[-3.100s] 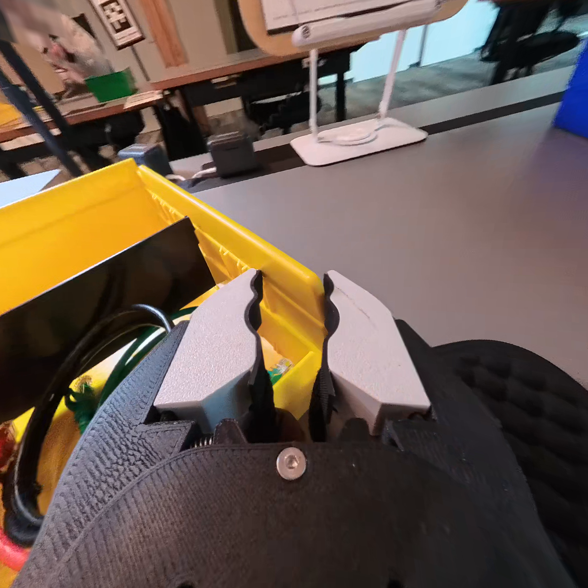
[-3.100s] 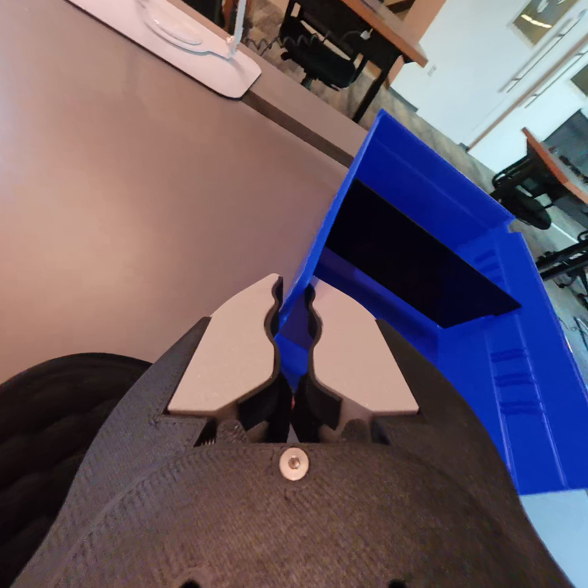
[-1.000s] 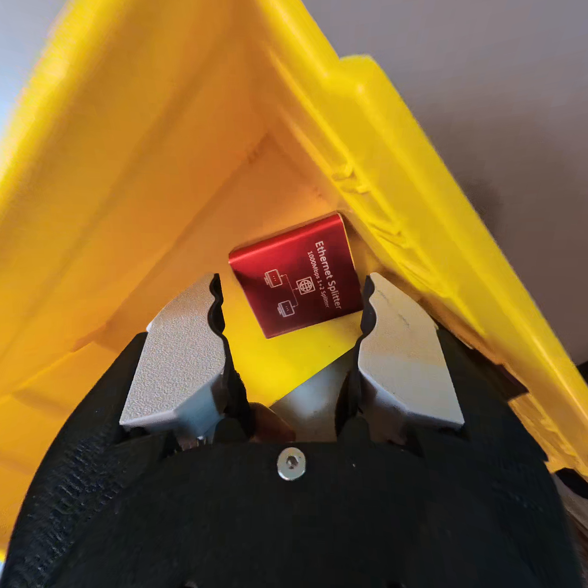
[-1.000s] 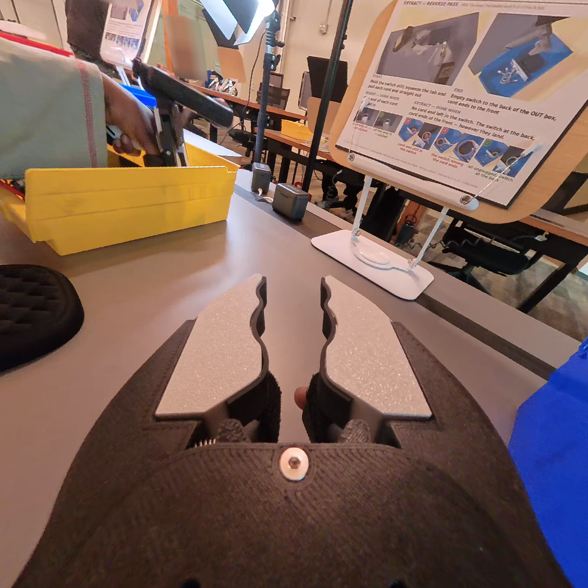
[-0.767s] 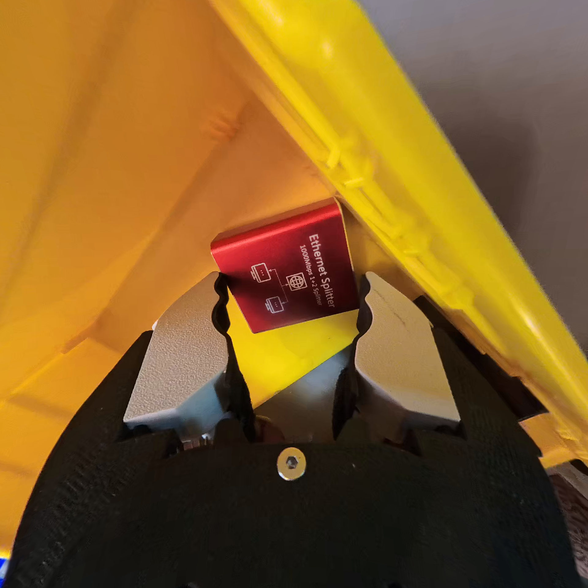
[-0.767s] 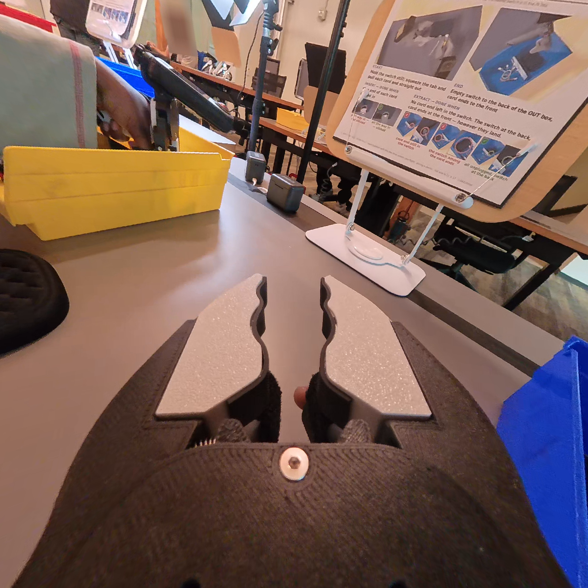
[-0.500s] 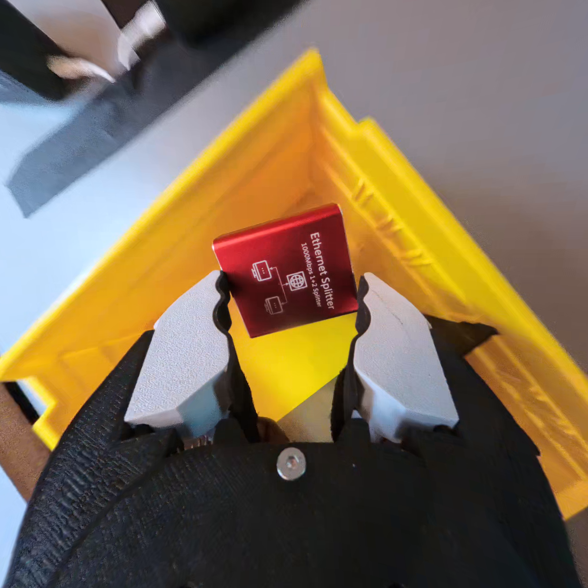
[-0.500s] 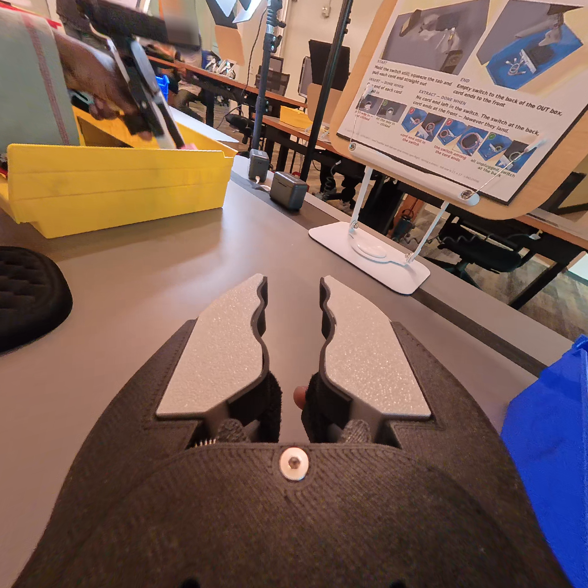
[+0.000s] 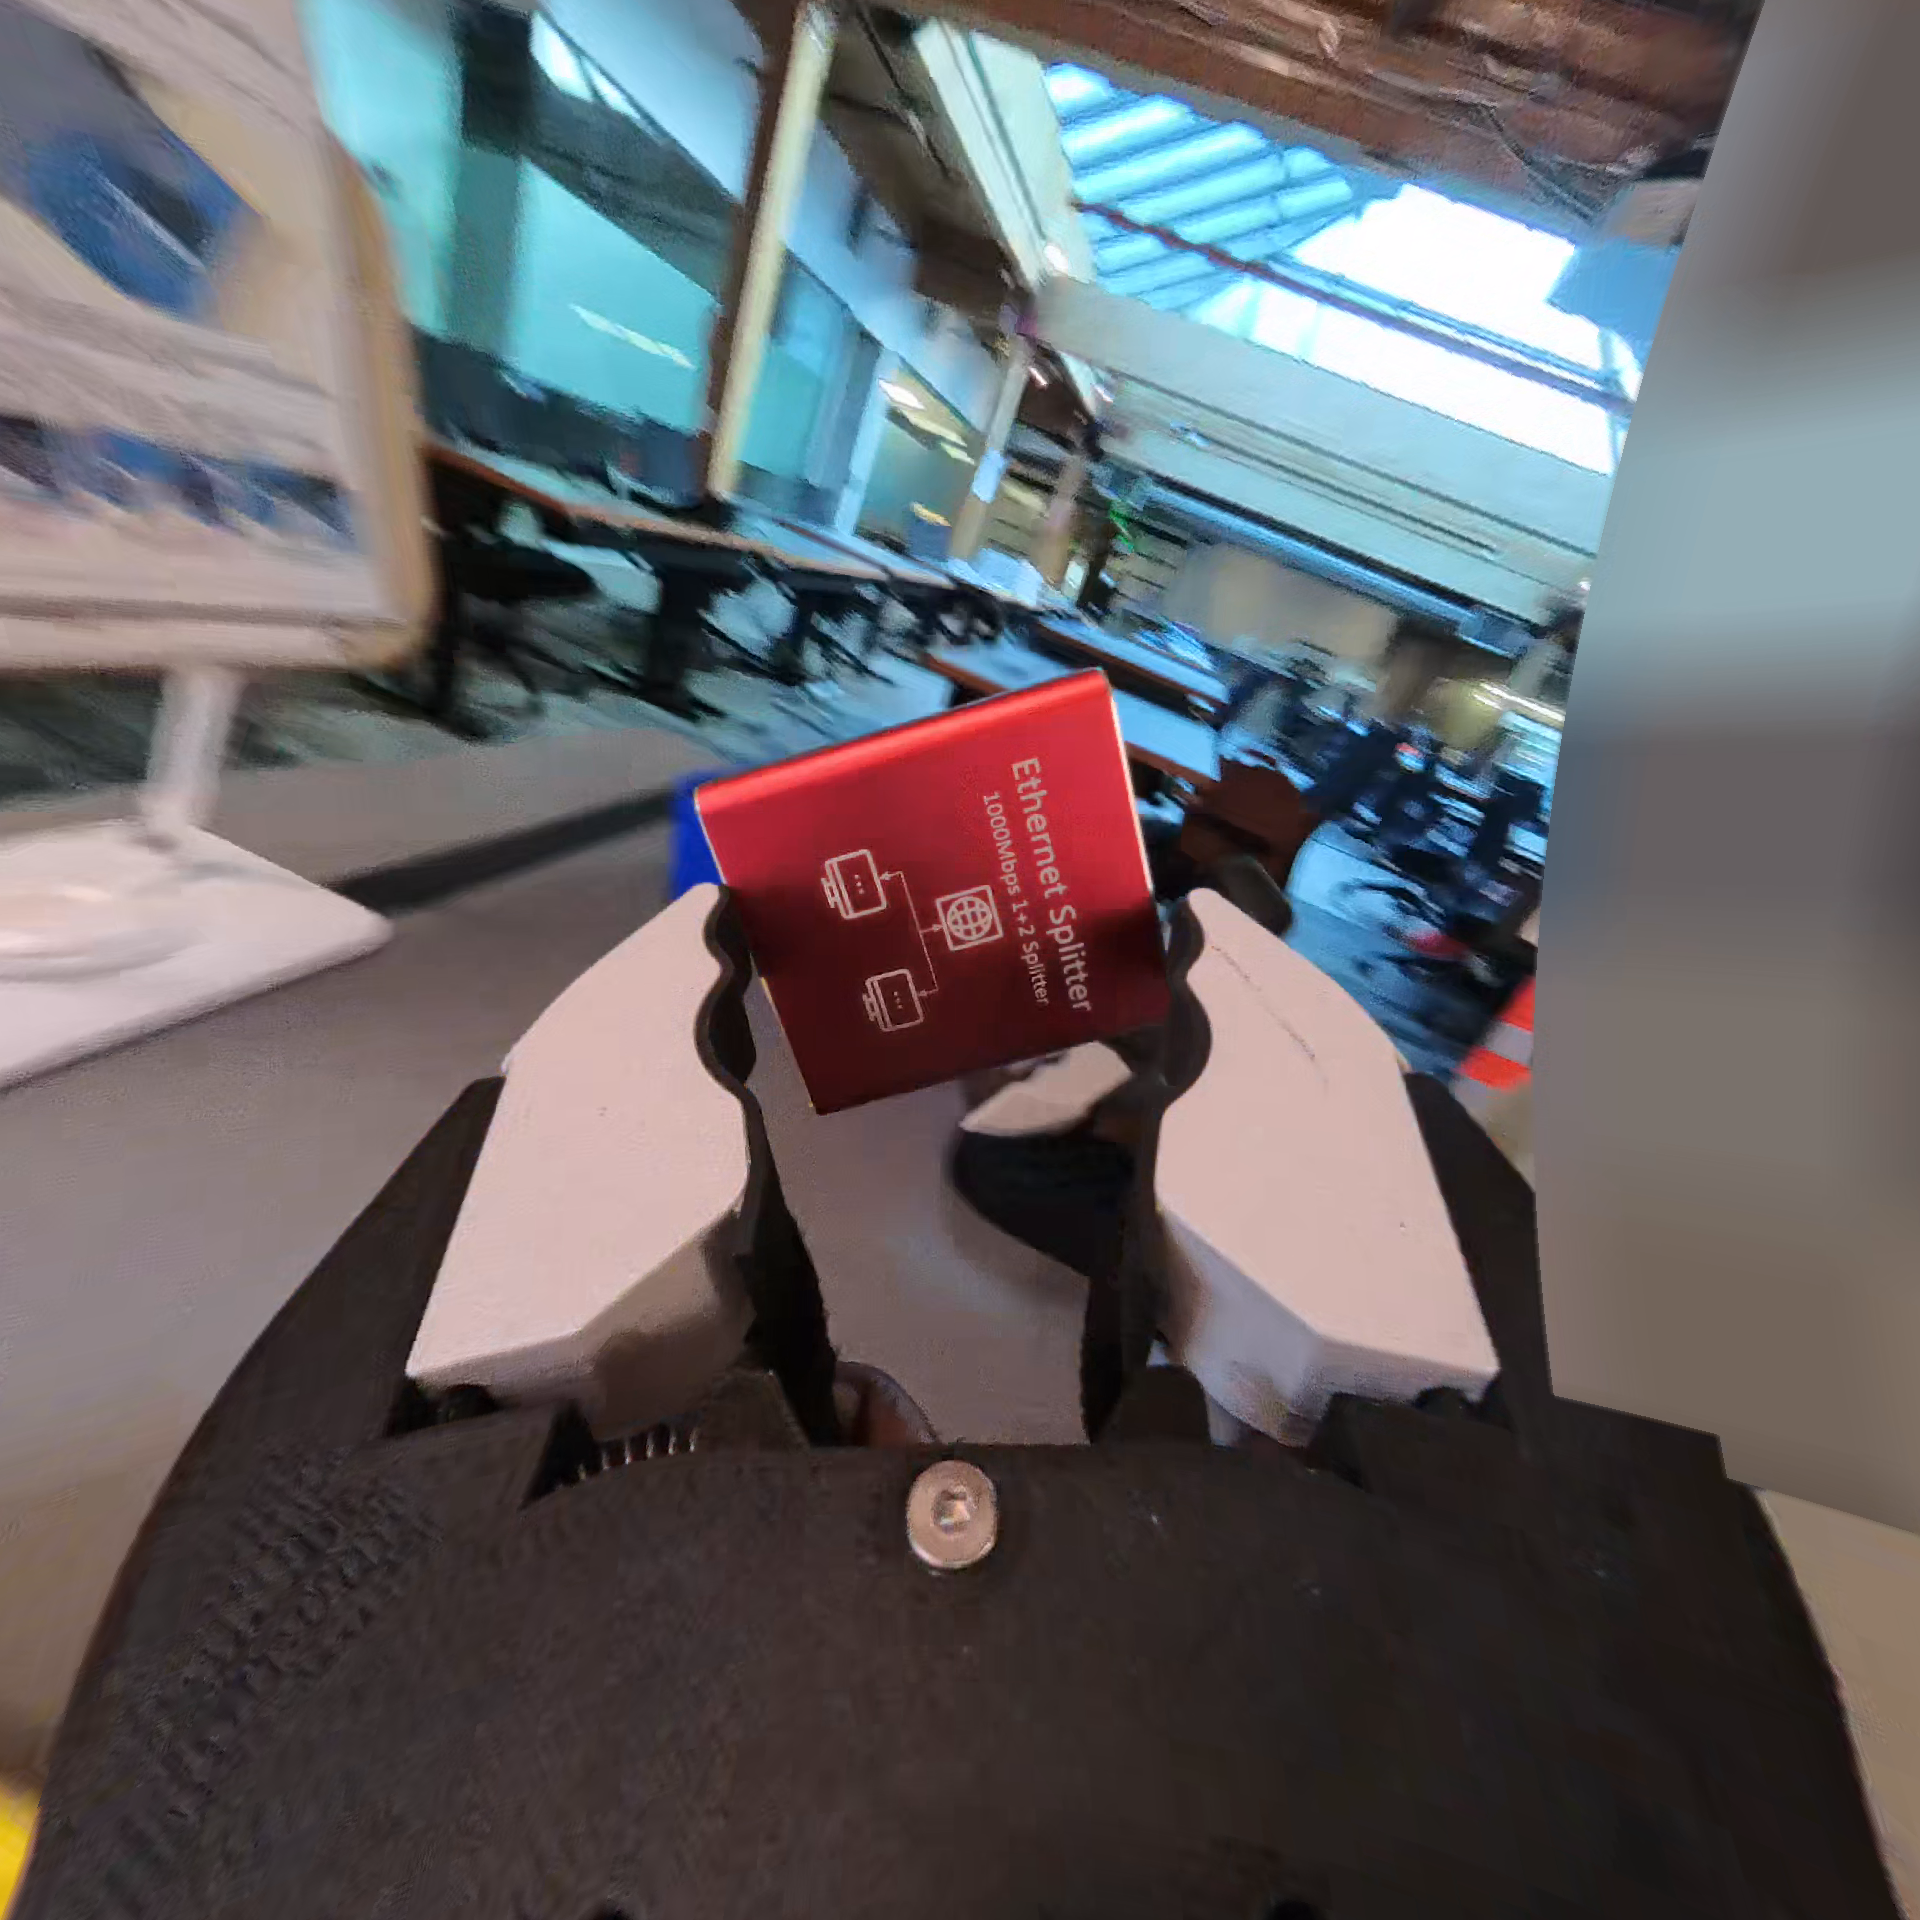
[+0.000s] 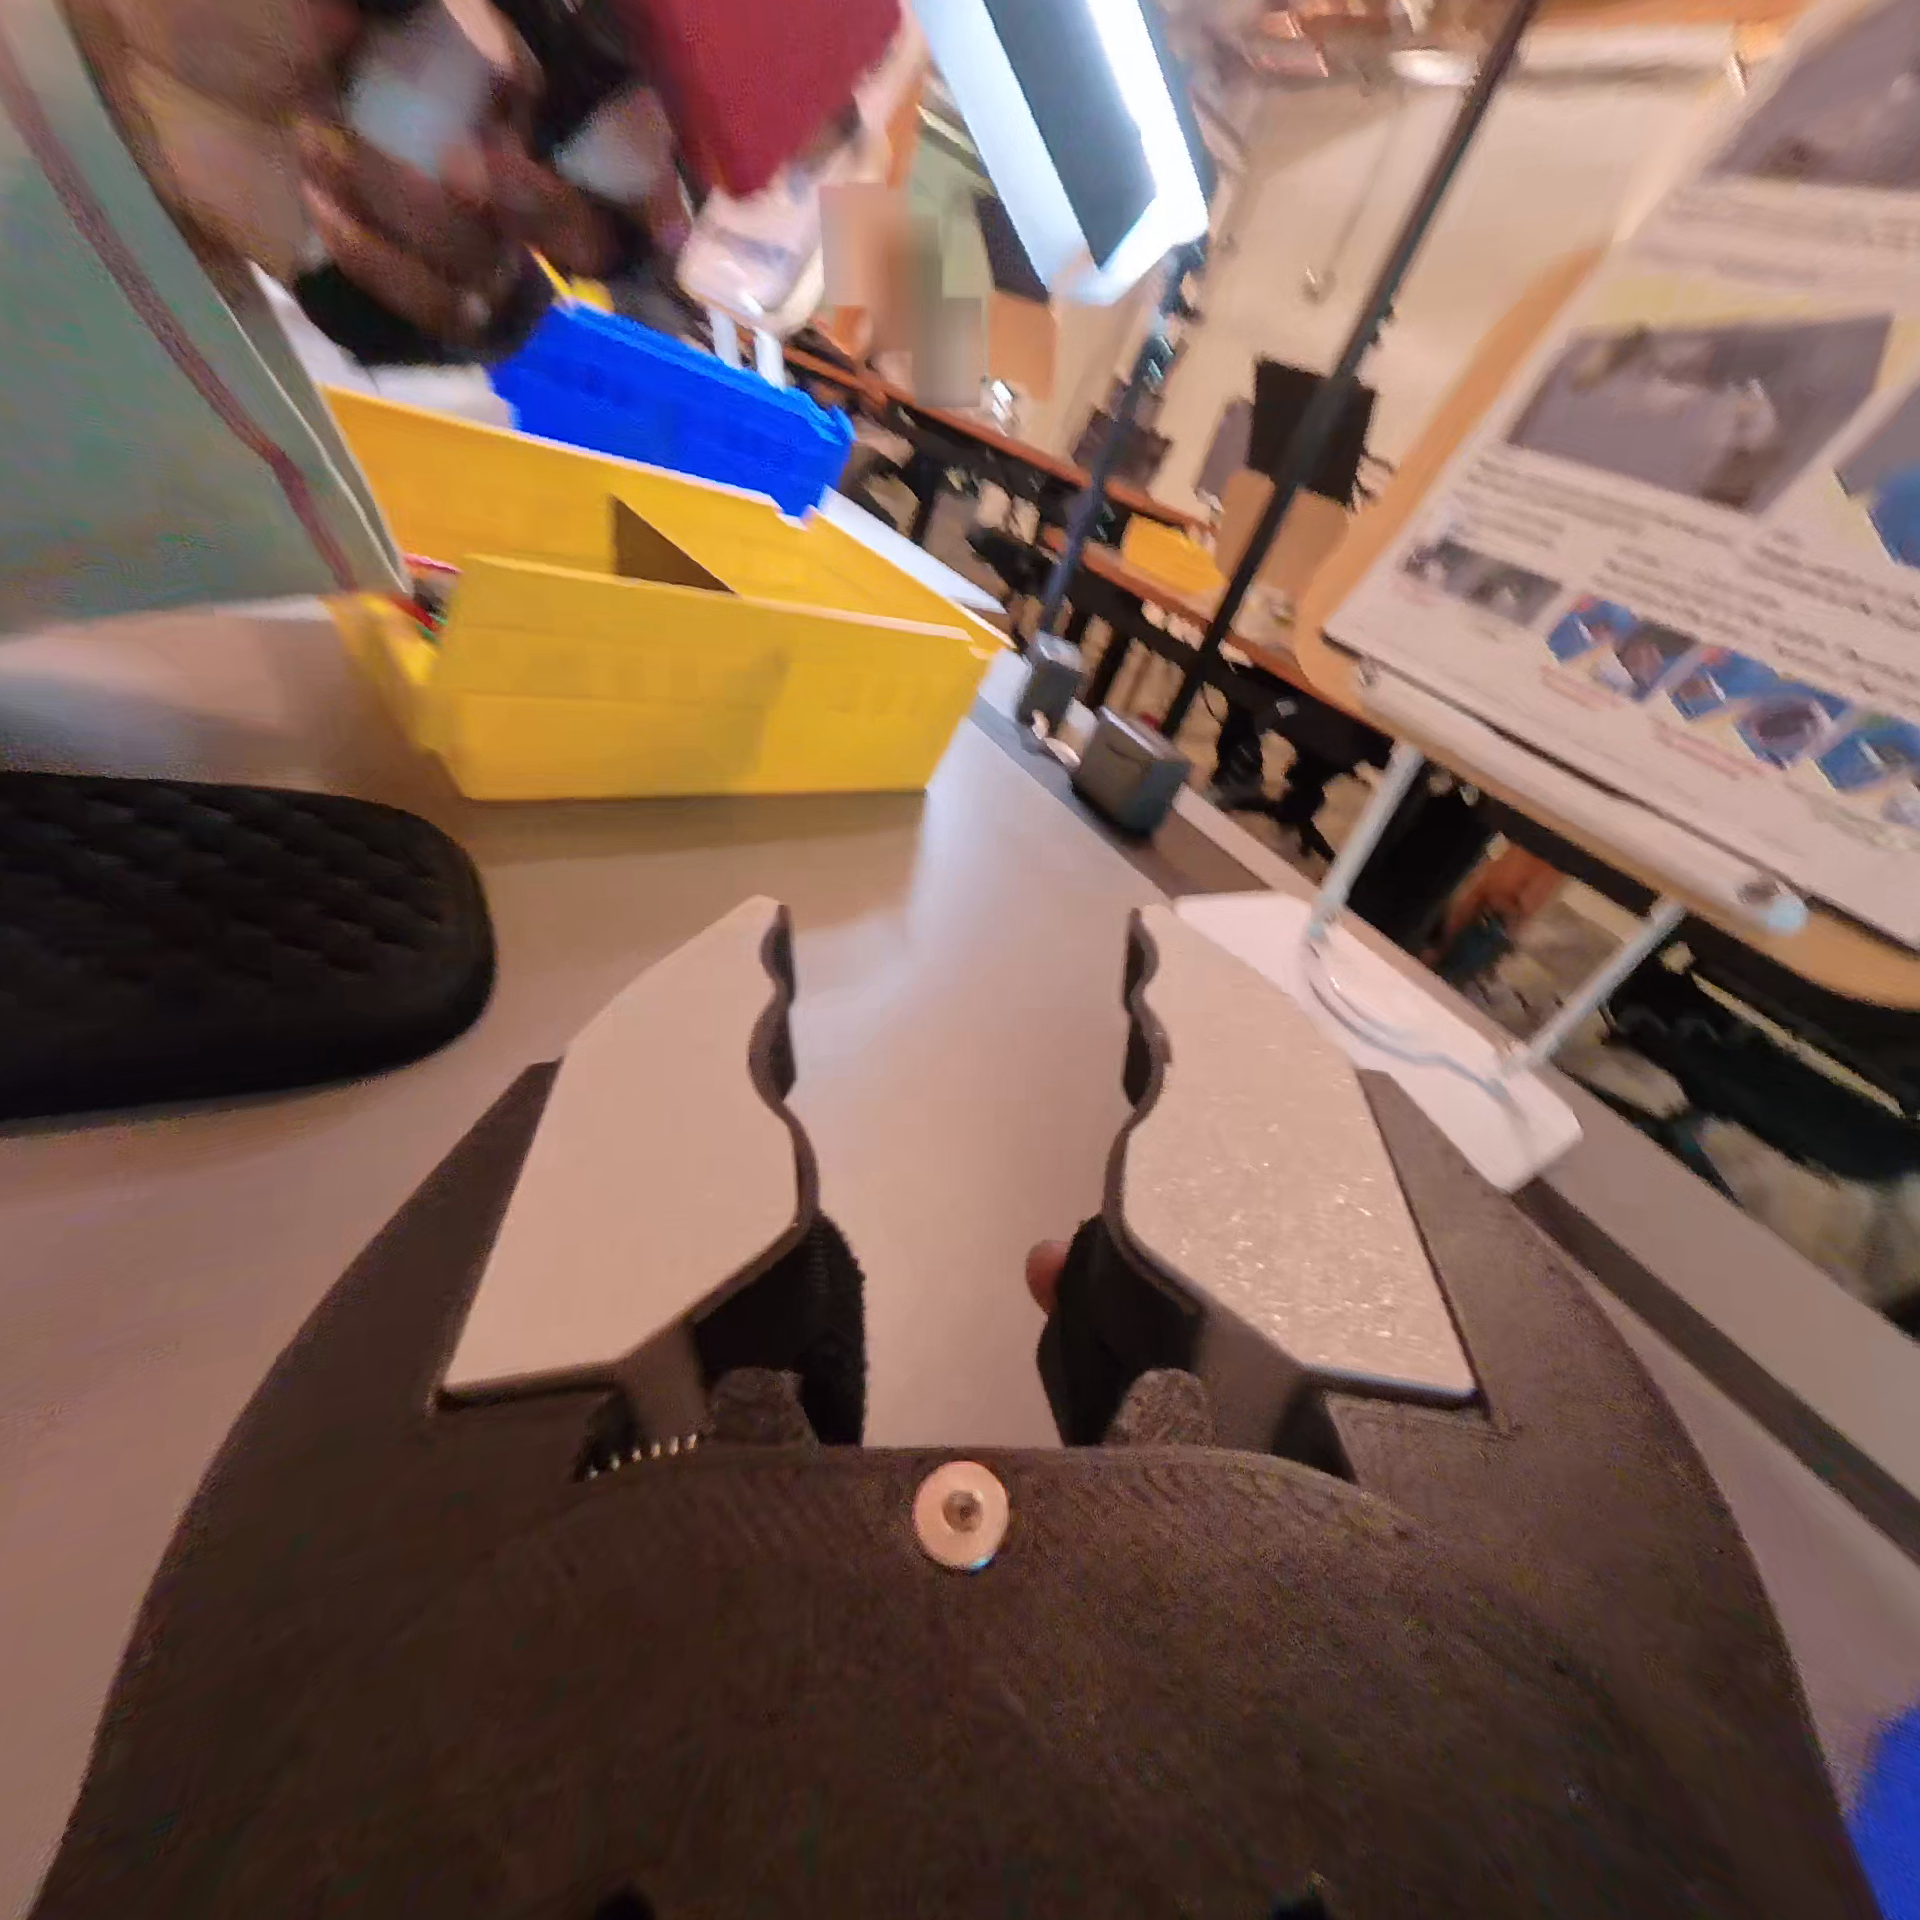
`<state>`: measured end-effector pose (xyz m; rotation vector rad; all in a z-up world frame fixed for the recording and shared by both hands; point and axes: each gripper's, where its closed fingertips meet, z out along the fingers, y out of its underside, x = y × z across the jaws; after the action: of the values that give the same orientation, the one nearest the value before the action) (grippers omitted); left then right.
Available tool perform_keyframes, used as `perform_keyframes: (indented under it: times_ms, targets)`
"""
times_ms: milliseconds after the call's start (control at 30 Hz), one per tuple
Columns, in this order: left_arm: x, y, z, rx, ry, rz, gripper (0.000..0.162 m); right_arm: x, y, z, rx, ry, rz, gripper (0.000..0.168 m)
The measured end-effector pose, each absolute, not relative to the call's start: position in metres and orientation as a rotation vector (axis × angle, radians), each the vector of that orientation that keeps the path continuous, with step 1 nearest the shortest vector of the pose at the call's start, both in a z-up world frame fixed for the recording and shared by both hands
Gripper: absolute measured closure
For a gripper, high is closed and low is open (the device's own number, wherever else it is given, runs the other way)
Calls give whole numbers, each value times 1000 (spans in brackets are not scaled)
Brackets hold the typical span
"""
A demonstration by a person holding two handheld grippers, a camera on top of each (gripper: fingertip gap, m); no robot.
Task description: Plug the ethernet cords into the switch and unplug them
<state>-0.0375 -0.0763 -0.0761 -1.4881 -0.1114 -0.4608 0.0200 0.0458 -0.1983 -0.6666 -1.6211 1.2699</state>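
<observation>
My left gripper [image 9: 951, 914] is shut on the red switch [image 9: 935, 883], a small flat metal box, and holds it tilted in the air above the grey table [image 9: 208, 1143]. In the right wrist view the switch [image 10: 769, 83] shows blurred at the top left, held up by the left gripper and a person's hand. My right gripper [image 10: 956, 925] is open and empty, low over the table [image 10: 956, 831]. The yellow bin [image 10: 675, 686] stands at the left; bits of coloured cord [image 10: 426, 613] show at its near end.
A black padded mat [image 10: 208, 925] lies at the near left. A sign board [image 10: 1662, 520] on a white base [image 10: 1403, 1029] stands at the table's back edge, by two small grey boxes [image 10: 1127, 769]. A blue bin [image 10: 665, 405] sits beyond the yellow one. Spacing between my two grippers at the tips: around 20 cm.
My left gripper has lifted the red switch out of the yellow bin and swung it up over the table. My right gripper's jaws have opened wider.
</observation>
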Motion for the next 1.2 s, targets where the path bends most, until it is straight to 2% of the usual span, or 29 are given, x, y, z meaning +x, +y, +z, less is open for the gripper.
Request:
perform_keyframes:
  times_ms: [133,267,500,600,700,833,967,1067,1200]
  targets:
    - [38,-53,-129,-1724,9,-677,85,37,14,-185,-428,-1628,1364,83]
    - [74,-53,-175,-1978,116,-779,85,61,-21,-183,-186,-1691,1459,84]
    - [99,-69,-223,-2253,200,-939,85,95,-65,-199,64,-1874,1578,92]
    - [103,-67,-227,-2271,220,-956,85,102,-78,-214,136,-1967,1549,101]
    - [105,-65,-227,-2271,230,-999,86,101,-81,-224,215,-1970,1396,130]
    - [89,-48,-203,-2095,128,-967,87,94,-70,-208,103,-1901,1401,140]
    - [36,-38,-155,-1796,58,-403,81,68,-30,-196,-246,-1832,1480,141]
    - [-5,-65,-110,-1492,-37,109,81,46,3,-214,-566,-1881,1456,142]
    - [-29,-130,-69,-1171,-194,356,94,33,22,-249,-807,-2006,1339,142]
